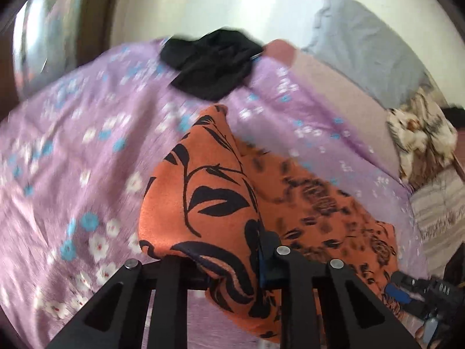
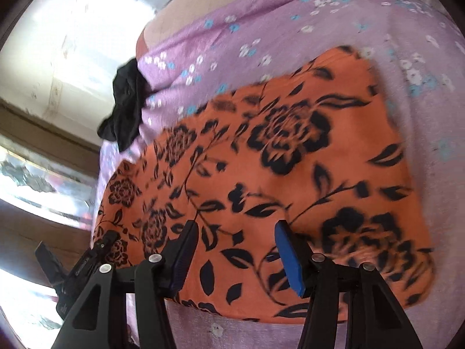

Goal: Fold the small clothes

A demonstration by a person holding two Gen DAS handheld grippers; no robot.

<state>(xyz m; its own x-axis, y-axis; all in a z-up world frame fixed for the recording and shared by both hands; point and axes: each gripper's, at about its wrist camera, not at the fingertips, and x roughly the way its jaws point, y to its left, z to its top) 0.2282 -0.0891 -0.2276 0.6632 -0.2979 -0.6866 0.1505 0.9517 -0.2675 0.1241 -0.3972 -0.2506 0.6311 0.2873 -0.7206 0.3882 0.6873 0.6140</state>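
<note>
An orange garment with black flowers (image 2: 290,160) lies spread on the purple floral bedsheet (image 2: 290,23). In the left wrist view my left gripper (image 1: 232,264) is shut on a lifted fold of the orange garment (image 1: 203,197), which bulges up over the fingers. My right gripper (image 2: 235,250) is open, its blue-padded fingers (image 2: 290,258) over the near edge of the garment, holding nothing. The left gripper also shows at the lower left of the right wrist view (image 2: 84,264), at the garment's left end. The right gripper shows at the lower right of the left wrist view (image 1: 418,290).
A black garment (image 1: 212,64) lies crumpled at the far edge of the bed; it also shows in the right wrist view (image 2: 125,110). A grey blanket (image 1: 363,49) and a patterned pillow (image 1: 421,133) lie at the right. A bright wall stands beyond the bed.
</note>
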